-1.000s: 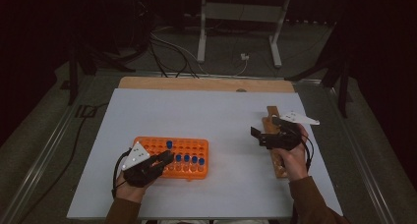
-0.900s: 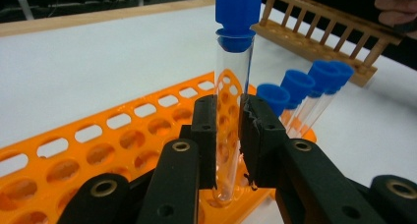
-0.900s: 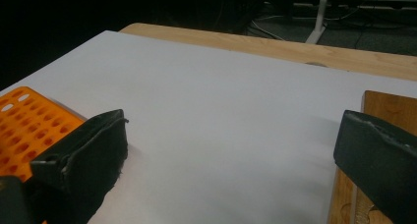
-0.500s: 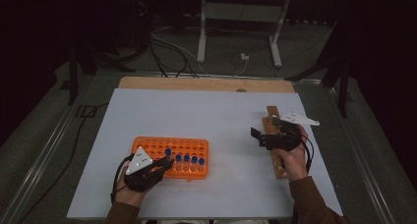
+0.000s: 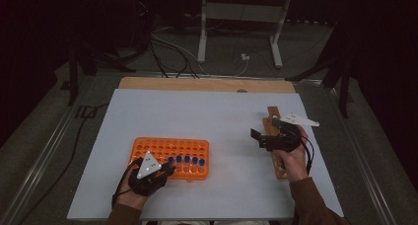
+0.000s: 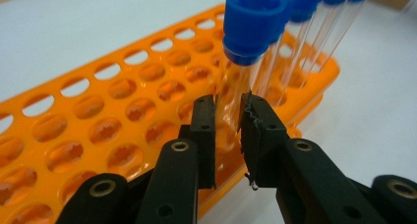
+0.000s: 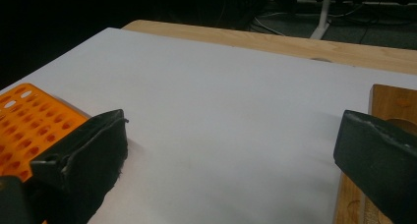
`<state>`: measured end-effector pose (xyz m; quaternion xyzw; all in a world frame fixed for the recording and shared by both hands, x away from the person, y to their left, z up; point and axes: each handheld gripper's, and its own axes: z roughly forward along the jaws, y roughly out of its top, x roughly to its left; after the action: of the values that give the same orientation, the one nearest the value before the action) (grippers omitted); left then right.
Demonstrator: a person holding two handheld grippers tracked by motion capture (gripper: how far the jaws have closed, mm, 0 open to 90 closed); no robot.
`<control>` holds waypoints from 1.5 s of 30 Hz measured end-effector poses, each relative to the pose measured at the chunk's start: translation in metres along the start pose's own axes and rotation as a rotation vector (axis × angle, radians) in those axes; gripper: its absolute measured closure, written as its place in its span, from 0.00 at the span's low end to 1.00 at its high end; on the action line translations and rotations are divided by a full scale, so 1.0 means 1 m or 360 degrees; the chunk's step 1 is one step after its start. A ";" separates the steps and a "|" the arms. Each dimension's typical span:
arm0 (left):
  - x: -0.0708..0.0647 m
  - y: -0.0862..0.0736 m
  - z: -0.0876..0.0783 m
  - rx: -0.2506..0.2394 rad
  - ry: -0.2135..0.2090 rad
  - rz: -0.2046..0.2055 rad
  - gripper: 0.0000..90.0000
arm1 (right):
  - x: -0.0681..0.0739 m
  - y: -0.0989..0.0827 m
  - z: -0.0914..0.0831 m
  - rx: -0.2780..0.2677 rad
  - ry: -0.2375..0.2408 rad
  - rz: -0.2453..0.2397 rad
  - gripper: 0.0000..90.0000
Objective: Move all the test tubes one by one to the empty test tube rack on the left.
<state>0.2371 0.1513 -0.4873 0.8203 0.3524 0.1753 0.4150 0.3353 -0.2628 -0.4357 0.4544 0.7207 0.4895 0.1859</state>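
Between the pads of the left hand-held gripper [image 6: 227,117], closed on it, stands a blue-capped tube [image 6: 246,62] in the orange rack [image 6: 98,116]; the right hand-held gripper [image 7: 231,150] gapes wide, empty.

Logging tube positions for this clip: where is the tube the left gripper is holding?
In the left gripper view, the blue-capped tube stands in the orange rack, clamped between the left gripper fingers, first in a row of capped tubes.

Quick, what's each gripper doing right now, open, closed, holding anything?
Left gripper: closed on a clear blue-capped tube standing in the orange rack.
Right gripper: open, holding nothing, above the white table.
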 end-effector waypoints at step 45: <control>0.033 0.009 -0.043 -0.0540 0.0097 -0.0302 0.01 | -0.004 -0.010 -0.021 -0.0084 0.0009 -0.0003 0.00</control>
<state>0.2391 0.1950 -0.4546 0.6961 0.4059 0.2170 0.5511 0.3180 -0.2784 -0.4356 0.4473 0.7084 0.5095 0.1962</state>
